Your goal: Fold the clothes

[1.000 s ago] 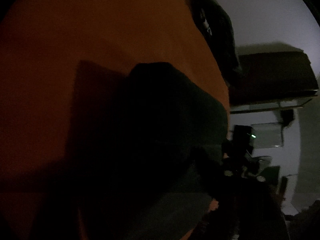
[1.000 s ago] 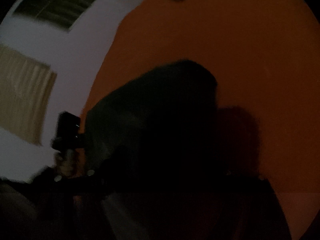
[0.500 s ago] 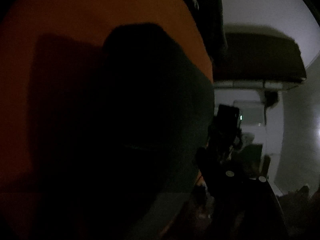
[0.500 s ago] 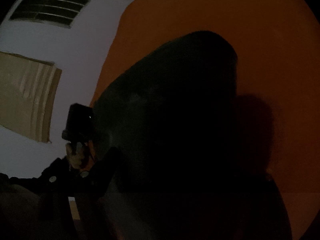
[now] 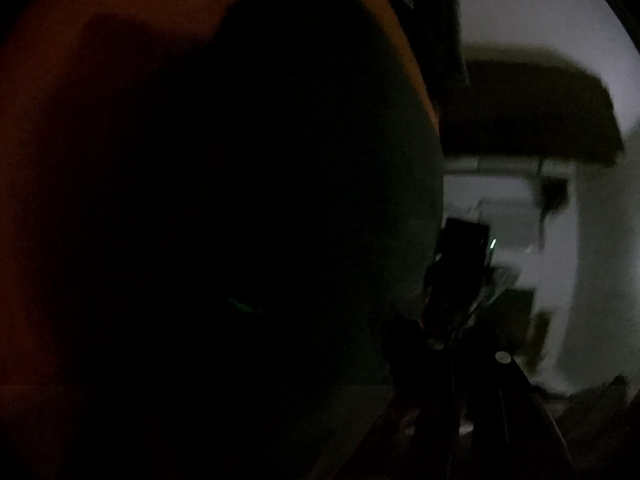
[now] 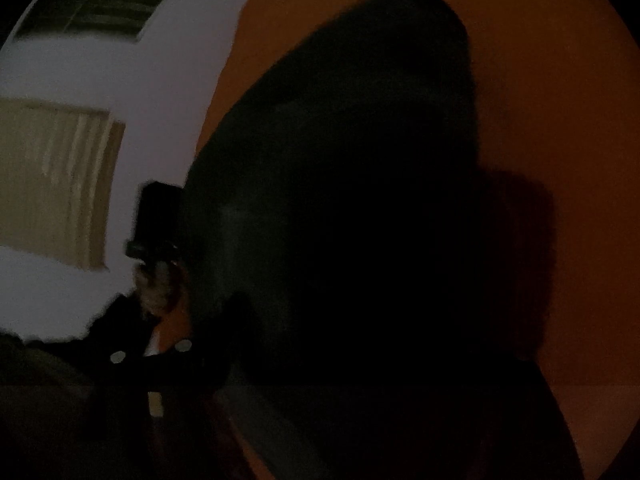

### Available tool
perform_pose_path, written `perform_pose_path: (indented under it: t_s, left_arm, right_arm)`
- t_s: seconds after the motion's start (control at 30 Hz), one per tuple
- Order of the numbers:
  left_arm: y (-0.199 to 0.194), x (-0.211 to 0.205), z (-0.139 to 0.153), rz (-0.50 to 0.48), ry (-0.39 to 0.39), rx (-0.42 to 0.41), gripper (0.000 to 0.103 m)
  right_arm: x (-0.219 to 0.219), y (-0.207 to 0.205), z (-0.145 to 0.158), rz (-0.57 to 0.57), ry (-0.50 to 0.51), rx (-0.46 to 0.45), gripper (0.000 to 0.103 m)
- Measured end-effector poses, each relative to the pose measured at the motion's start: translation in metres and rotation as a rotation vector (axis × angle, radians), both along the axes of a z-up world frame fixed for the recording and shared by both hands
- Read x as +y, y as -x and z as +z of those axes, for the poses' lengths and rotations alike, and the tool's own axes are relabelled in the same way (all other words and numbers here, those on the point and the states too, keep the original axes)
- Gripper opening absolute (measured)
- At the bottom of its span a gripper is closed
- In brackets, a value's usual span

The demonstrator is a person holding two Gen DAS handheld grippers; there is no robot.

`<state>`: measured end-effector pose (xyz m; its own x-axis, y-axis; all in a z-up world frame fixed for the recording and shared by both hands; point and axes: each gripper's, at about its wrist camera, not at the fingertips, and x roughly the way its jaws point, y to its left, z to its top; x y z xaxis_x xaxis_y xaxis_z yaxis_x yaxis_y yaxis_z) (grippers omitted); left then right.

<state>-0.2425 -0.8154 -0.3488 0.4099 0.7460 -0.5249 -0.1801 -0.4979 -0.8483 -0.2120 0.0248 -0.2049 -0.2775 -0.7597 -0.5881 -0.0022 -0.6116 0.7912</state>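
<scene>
While lit poorly, dark garment (image 5: pixel 288 208) spans frame centre in both views over orange surface (image 6: pixel 560 80), seemingly lifted between left hand-held gripper (image 6: pixel 156 236) and right hand-held gripper (image 5: pixel 460 264) for folding. Finger state of either: cannot tell.

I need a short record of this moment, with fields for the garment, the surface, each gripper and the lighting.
garment: large dark cloth, raised in front of both cameras
surface: orange sheet behind the cloth
left gripper: dark body seen in the right wrist view, at the cloth's edge; jaws not readable
right gripper: dark body seen in the left wrist view, at the opposite edge; jaws not readable
lighting: very dim
</scene>
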Motion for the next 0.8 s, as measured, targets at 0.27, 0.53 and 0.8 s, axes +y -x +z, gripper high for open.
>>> perform_pose_path:
  t_s: [0.27,0.53,0.8]
  left_arm:
    - [-0.041,0.031,0.039,0.015,-0.011,0.135,0.028]
    - [-0.066,0.073,0.083,0.024,-0.034,0.165,0.025]
    - [-0.011,0.094,0.173,-0.004,-0.015,0.205,0.025]
  right_arm:
    - [-0.018,0.001,-0.019,-0.018,-0.006,0.005,0.053]
    - [0.006,-0.002,-0.008,-0.041,-0.01,0.058,0.036]
    - [0.039,0.017,0.055,-0.104,0.011,0.11,0.034]
